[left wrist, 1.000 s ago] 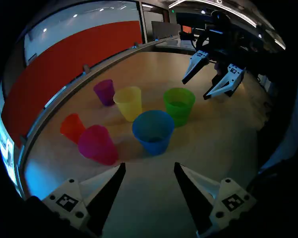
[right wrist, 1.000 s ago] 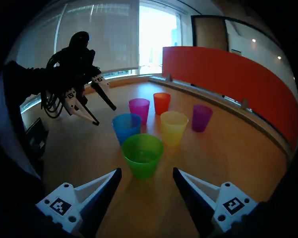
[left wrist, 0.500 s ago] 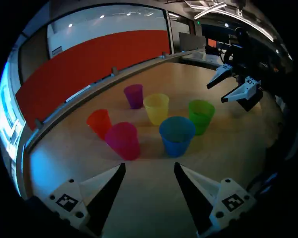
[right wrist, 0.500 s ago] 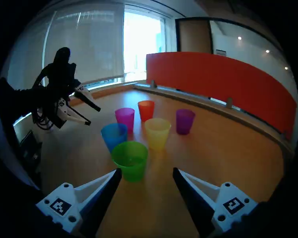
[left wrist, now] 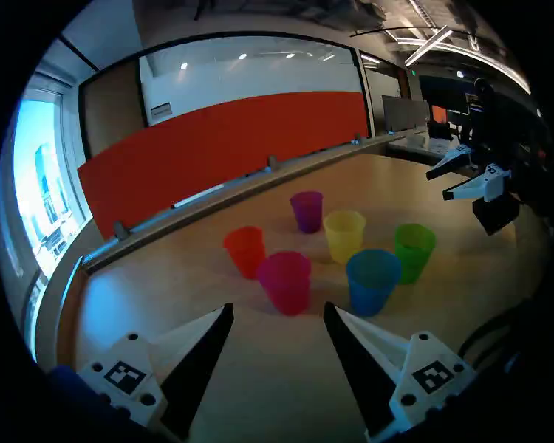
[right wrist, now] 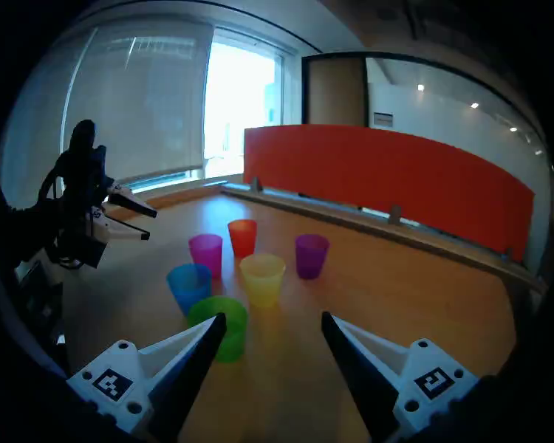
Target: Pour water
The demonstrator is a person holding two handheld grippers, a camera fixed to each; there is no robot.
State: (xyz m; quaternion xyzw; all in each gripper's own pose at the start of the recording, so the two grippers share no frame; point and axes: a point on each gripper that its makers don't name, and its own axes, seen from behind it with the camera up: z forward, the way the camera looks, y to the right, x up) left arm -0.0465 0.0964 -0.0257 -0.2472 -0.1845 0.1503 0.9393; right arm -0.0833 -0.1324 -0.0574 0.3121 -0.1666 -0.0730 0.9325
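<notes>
While six cups (left wrist: 343, 235) are clustered on the table (left wrist: 166, 284), left gripper (left wrist: 278, 306) is held released, right gripper (right wrist: 272, 316) likewise.

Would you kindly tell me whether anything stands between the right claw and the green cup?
Nothing visible does. The green cup is the cup nearest the open right claw, just ahead and a little to one side, with only bare wooden tabletop before it. The blue cup stands behind it, farther off.

Bare table (left wrist: 277, 369) lies between our left fingers (left wrist: 203, 354); just past their tips, pink cup (left wrist: 285, 280) and blue cup (left wrist: 371, 279) bar passage.
</notes>
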